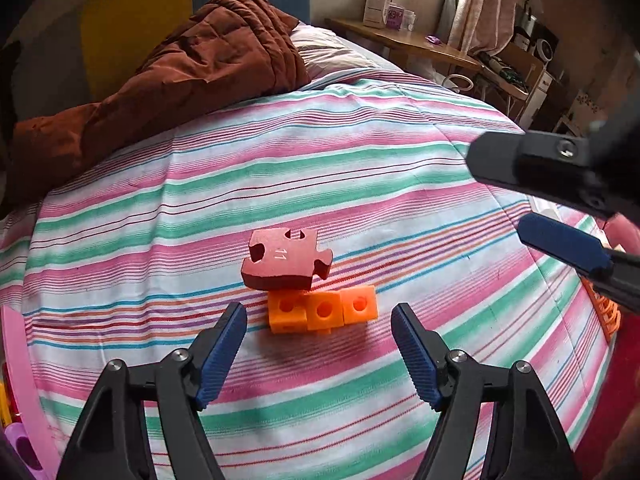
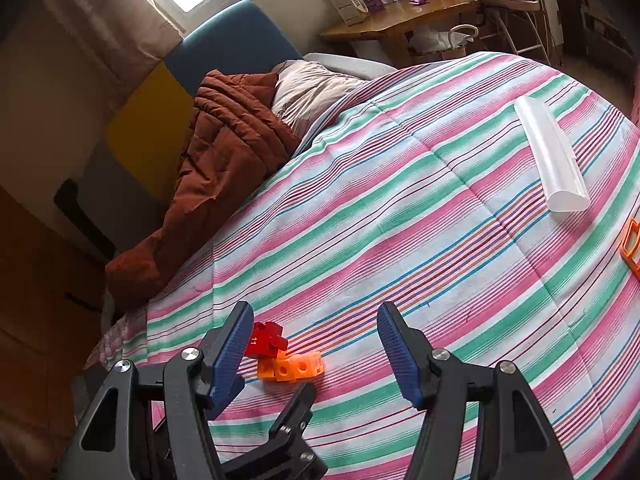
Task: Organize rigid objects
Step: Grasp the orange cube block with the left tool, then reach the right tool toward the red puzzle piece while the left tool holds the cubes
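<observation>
your left gripper (image 1: 318,330) hangs open and empty over the orange cubes (image 1: 322,314) and red puzzle piece (image 1: 286,259); right gripper (image 2: 316,344) gapes too, empty.

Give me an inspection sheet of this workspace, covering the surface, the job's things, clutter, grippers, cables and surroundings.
Surface: striped bedcover in pink, green and white, lying mostly flat.
Job's things: red puzzle piece marked 11, its near edge resting on the row of three joined orange cubes.
Clutter: white tube-like roll on the cover; orange frame piece at the right edge; brown quilt bunched by the pillow.
Grippers: left gripper open, empty, just short of the cubes; right gripper open, empty.
Cables: nothing seen.
Surroundings: wooden desk with boxes, curtained window, blue and yellow headboard.
</observation>
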### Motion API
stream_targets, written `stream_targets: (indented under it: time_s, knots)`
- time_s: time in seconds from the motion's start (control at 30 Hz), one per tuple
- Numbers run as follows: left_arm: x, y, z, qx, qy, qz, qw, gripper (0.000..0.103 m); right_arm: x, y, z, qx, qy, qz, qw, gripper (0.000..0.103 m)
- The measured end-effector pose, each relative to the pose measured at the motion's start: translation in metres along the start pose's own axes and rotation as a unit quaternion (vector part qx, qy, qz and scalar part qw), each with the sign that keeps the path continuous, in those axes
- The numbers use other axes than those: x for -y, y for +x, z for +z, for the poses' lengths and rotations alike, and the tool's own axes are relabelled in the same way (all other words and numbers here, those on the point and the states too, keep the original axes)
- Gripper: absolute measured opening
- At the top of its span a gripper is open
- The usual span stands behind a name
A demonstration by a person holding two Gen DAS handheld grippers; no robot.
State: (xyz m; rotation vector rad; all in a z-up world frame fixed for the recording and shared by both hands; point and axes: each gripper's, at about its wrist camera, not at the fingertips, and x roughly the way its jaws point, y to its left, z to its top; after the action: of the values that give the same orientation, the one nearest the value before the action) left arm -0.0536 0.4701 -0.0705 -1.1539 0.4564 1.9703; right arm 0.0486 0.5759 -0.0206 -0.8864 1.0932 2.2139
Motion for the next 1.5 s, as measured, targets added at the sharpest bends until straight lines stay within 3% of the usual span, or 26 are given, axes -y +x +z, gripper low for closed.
stream_targets:
  time_s: [0.13,0.17,0.2,0.33,0.5,0.77,1.0,1.1,1.37,1.43,1.47,1.5]
  knots:
    - [-0.006,0.015,0.004,-0.019,-0.025,-0.006,0.9995,0.074,0.002,0.001,0.001,-0.001,0.005,0.005,1.0,0.068]
    - [-0.006,0.018,0.003,-0.022,-0.024,-0.005,0.9995,0.07,0.002,0.001,0.001,0.0,0.004,0.002,1.0,0.068]
    - [-0.006,0.02,0.002,-0.022,-0.019,-0.004,0.9996,0.061,0.002,0.001,0.001,0.0,0.005,0.002,1.0,0.068]
    - [-0.016,0.009,-0.009,-0.001,-0.029,-0.018,0.9994,0.06,0.004,0.002,0.001,-0.002,0.009,-0.002,1.0,0.068]
    - [-0.034,-0.015,-0.044,0.005,-0.035,-0.02,0.9992,0.061,0.005,0.005,0.002,-0.009,0.011,-0.003,1.0,0.067]
    - [-0.045,-0.047,-0.098,0.015,-0.018,-0.005,0.9997,0.061,0.001,0.023,-0.007,-0.057,-0.002,-0.001,0.998,0.067]
    - [-0.047,-0.067,-0.131,0.028,0.0,0.007,0.9996,0.059,-0.022,0.047,-0.024,-0.11,-0.065,-0.014,0.992,0.067]
    - [-0.048,-0.067,-0.133,0.031,0.004,0.006,0.9995,0.059,-0.039,0.056,-0.028,-0.11,-0.109,-0.038,0.987,0.067]
    - [-0.051,-0.066,-0.135,0.033,0.002,-0.002,0.9995,0.059,-0.081,0.105,-0.029,-0.12,-0.208,-0.106,0.965,0.068]
    - [-0.051,-0.065,-0.135,0.035,0.003,-0.002,0.9994,0.06,-0.084,0.119,-0.034,-0.132,-0.221,-0.106,0.96,0.068]
    - [-0.05,-0.066,-0.135,0.035,0.005,-0.001,0.9994,0.06,-0.086,0.121,-0.036,-0.133,-0.232,-0.092,0.959,0.062]
    - [-0.05,-0.066,-0.136,0.035,0.007,-0.001,0.9994,0.06,-0.087,0.125,-0.041,-0.145,-0.248,-0.093,0.953,0.045]
